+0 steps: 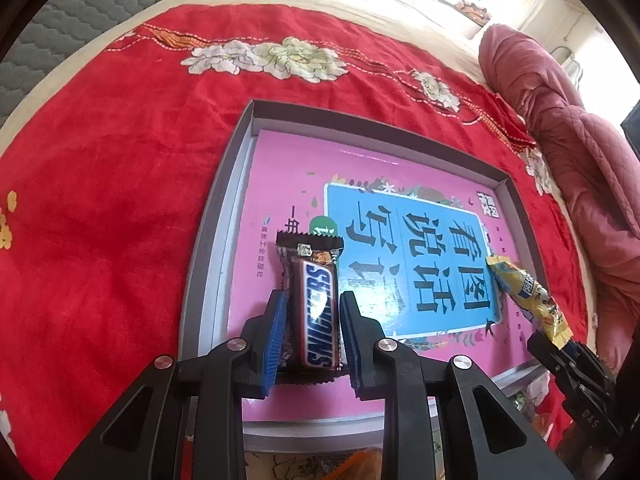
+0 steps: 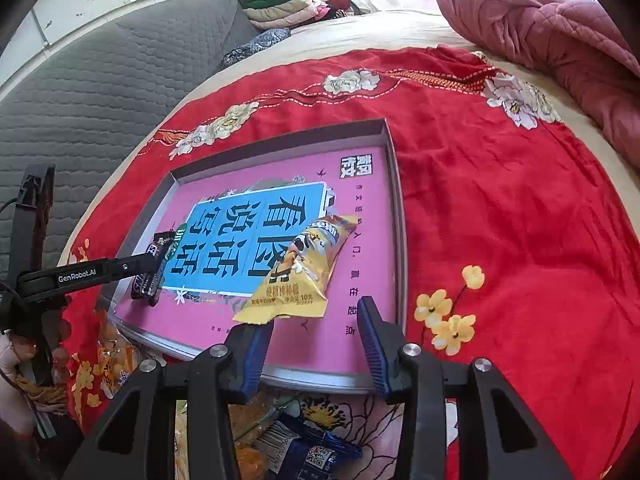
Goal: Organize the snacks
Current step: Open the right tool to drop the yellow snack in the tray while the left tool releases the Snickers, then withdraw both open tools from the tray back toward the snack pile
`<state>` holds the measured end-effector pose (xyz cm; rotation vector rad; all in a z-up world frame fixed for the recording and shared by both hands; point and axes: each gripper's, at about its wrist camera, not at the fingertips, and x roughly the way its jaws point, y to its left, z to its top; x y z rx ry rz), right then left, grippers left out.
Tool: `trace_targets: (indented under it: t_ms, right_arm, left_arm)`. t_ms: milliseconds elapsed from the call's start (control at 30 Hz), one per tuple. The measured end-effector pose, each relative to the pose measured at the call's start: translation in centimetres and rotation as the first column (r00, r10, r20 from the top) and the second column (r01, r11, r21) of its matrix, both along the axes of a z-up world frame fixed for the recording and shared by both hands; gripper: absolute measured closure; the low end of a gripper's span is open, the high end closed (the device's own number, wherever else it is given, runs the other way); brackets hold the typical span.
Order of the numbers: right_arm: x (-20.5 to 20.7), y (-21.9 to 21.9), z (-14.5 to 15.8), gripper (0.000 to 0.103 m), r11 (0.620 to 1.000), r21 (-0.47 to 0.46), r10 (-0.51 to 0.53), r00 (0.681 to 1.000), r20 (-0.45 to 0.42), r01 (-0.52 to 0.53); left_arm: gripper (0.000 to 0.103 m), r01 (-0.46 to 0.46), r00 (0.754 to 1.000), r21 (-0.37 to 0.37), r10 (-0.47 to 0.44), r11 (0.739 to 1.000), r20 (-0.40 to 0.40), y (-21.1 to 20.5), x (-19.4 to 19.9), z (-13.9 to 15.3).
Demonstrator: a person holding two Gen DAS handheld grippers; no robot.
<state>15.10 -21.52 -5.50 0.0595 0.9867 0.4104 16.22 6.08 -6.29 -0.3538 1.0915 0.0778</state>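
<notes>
A shallow grey box [image 1: 208,236] with a pink printed bottom lies on a red flowered blanket; it also shows in the right wrist view [image 2: 394,184]. My left gripper [image 1: 312,320] straddles a brown Snickers bar [image 1: 316,312] resting on the pink bottom; small gaps show beside the bar, so the jaws look open. The bar and left gripper appear at the box's left edge in the right wrist view [image 2: 150,268]. My right gripper [image 2: 316,340] is open, just behind a yellow snack packet [image 2: 304,268] lying in the box. The packet also shows in the left wrist view [image 1: 528,296].
Several loose snack packets lie on the blanket in front of the box, among them a blue one [image 2: 316,452] and orange ones [image 2: 116,356]. A pink quilt [image 2: 552,40] is heaped at the right. A grey padded headboard [image 2: 100,92] stands at the left.
</notes>
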Motion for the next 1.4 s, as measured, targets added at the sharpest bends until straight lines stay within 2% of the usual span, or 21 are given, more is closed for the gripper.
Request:
trace_targets:
  t_ms: [67, 133, 333, 433, 967, 1300, 1400]
  right_arm:
    - [0.0, -0.1, 0.3, 0.052, 1.000, -0.004, -0.004, 1.000, 0.014, 0.004]
    - [-0.1, -0.3, 0.6, 0.050, 1.000, 0.004, -0.010, 1.000, 0.020, 0.010]
    - [-0.2, -0.7, 1.2, 0.050, 1.000, 0.014, -0.022, 0.999, 0.039, 0.022]
    - [-0.1, -0.8, 1.2, 0.050, 1.000, 0.017, -0.025, 0.999, 0.032, 0.024]
    - [-1.5, -0.3, 1.3, 0.049, 0.998, -0.053, 0.027, 0.999, 0.020, -0.026]
    - [-2.4, -0.9, 1.3, 0.049, 0.999, -0.022, 0.028, 1.000, -0.005, -0.028]
    - [-2.8, -1.0, 1.5, 0.045, 0.999, -0.017, 0.027, 1.000, 0.001, -0.027]
  left_arm:
    - [0.074, 0.003, 1.000, -0.004, -0.003, 1.000, 0.003, 0.1, -0.1, 0.3]
    - [0.073, 0.006, 1.000, -0.009, -0.006, 1.000, 0.016, 0.1, -0.3, 0.6]
    - [0.072, 0.003, 0.999, -0.016, -0.003, 1.000, 0.034, 0.2, -0.6, 1.6]
    - [0.063, 0.001, 0.999, -0.012, -0.001, 1.000, 0.042, 0.2, -0.8, 2.1]
    - [0.062, 0.001, 0.999, -0.020, 0.000, 1.000, 0.050, 0.7, -2.7, 3.5]
    - [0.056, 0.024, 0.998, -0.031, -0.022, 0.999, 0.058, 0.2, -4.0, 4.5]
    - [0.056, 0.030, 0.998, -0.033, -0.028, 0.999, 0.060, -0.1, -4.3, 4.7]
